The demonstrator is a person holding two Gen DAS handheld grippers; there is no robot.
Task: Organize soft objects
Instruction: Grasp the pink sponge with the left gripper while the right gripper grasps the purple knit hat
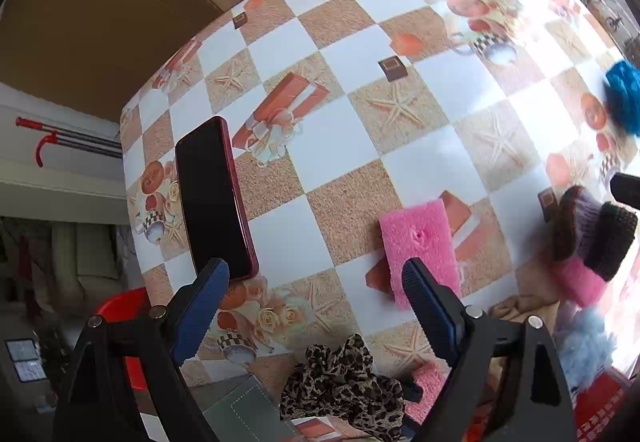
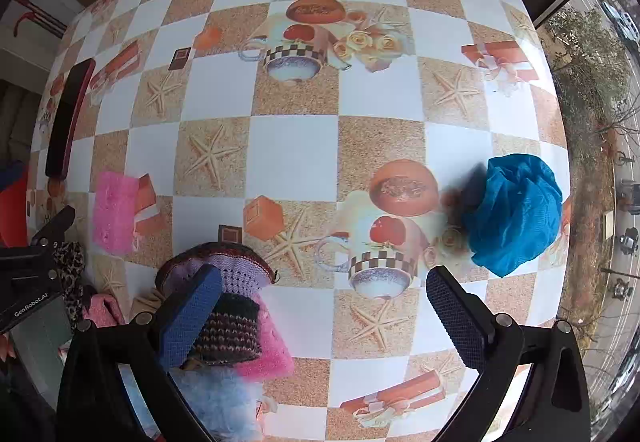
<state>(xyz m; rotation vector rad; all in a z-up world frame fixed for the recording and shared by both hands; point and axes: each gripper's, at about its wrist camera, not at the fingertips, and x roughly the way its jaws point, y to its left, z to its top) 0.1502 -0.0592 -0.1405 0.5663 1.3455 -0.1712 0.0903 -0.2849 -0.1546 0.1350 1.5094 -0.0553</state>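
My left gripper [image 1: 316,282] is open and empty above the table's near edge. A pink sponge [image 1: 420,246] lies flat just beyond its right finger; it also shows in the right wrist view [image 2: 114,212]. A leopard-print scrunchie [image 1: 344,382] lies below the gripper. My right gripper [image 2: 324,294] is open and empty. A blue mesh pouf [image 2: 514,214] lies ahead to its right. A pile of a knitted purple and dark piece [image 2: 228,298], a second pink sponge [image 2: 268,354] and pale blue fluff [image 2: 216,398] sits under its left finger.
A dark phone in a red case [image 1: 212,194] lies near the table's left edge. The table carries a checkered printed cloth [image 2: 296,158]. A red bin [image 1: 124,306] stands off the left edge. A window is on the right.
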